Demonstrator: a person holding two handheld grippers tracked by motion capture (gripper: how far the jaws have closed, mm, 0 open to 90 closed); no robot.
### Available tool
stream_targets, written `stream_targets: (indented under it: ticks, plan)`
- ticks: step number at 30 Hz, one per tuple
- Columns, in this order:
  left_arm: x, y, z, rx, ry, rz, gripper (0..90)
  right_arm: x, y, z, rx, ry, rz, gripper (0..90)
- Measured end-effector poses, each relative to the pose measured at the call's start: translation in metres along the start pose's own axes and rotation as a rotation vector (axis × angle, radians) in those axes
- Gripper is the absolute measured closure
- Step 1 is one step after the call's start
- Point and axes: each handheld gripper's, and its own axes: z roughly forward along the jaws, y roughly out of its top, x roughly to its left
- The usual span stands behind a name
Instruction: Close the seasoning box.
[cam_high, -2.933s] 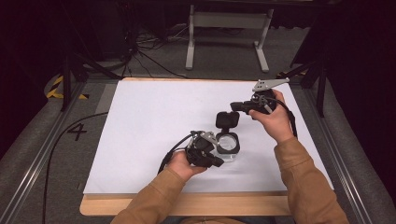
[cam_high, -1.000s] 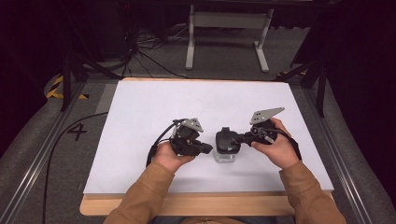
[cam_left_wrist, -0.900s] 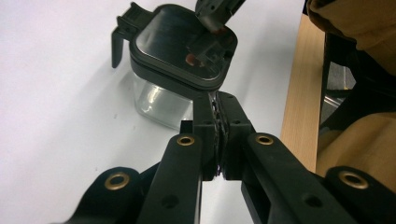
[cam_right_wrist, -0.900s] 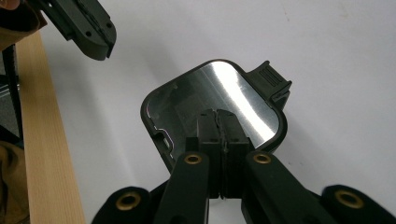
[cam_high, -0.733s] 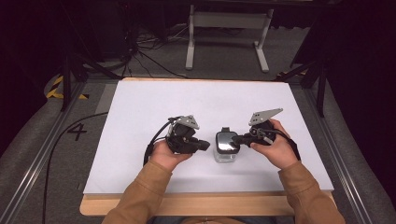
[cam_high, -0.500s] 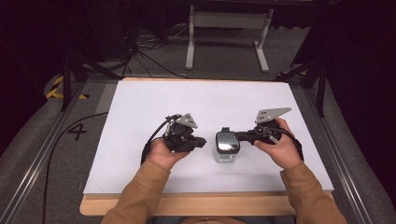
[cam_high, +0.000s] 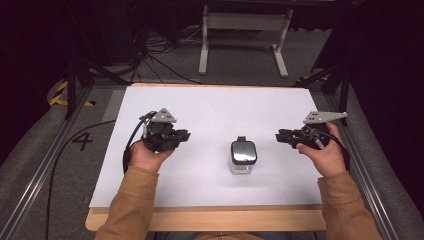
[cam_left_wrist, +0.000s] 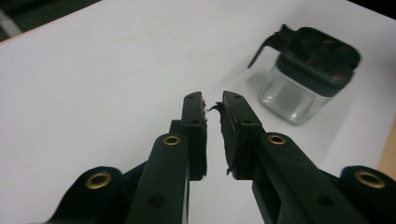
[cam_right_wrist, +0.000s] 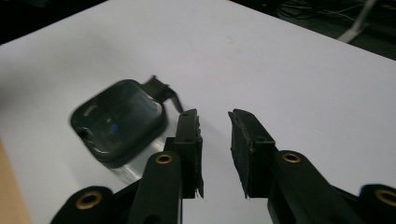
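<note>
- A small clear jar (cam_high: 242, 159) with a dark square lid (cam_high: 243, 151) is seen on the white bench (cam_high: 210, 110), standing upright between the two grippers and touched by neither.
- In the high view the left gripper (cam_high: 184, 135) is held to one side of the jar and the right gripper (cam_high: 280, 136) to the other, each well apart from it; how far the jaws are parted cannot be told from there.
- In the left gripper view the left gripper (cam_left_wrist: 214, 105) is shown with its jaws narrowly parted and nothing between them; the jar (cam_left_wrist: 299, 95) is placed ahead of the jaw tips and to their right, and its clear glass body is made out below the lid (cam_left_wrist: 320, 53).
- In the right gripper view the right gripper (cam_right_wrist: 215, 119) is shown with a somewhat wider gap, again with nothing held; the jar lid (cam_right_wrist: 119, 121) is seen just to the left of the left jaw, partly hidden behind it.
- A small dark clasp (cam_right_wrist: 163, 91) is shown projecting from the lid's far edge.
- The hands (cam_high: 150, 155) and tan sleeves (cam_high: 132, 200) are given by the high view.
</note>
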Motion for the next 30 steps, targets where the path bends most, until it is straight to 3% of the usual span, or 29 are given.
stream_targets:
  ticks: [3,7,15,24,30]
  plan:
    - [0.009,-0.006,0.000,-0.005,0.030,-0.026,77.1,-0.017,-0.009,-0.007,0.022,-0.072,0.029,67.7]
    - [0.020,-0.014,0.003,0.005,0.087,-0.052,74.9,-0.037,-0.020,-0.008,0.052,-0.122,0.082,64.2]
    - [0.049,-0.037,0.015,0.036,0.151,-0.137,71.9,-0.065,-0.044,0.003,0.142,-0.173,0.148,59.4]
    - [0.068,-0.055,0.030,0.105,0.166,-0.193,68.1,-0.080,-0.067,0.024,0.264,-0.204,0.177,57.6]
    - [0.071,-0.059,0.037,0.139,0.143,-0.217,63.3,-0.079,-0.068,0.027,0.265,-0.205,0.172,56.8]
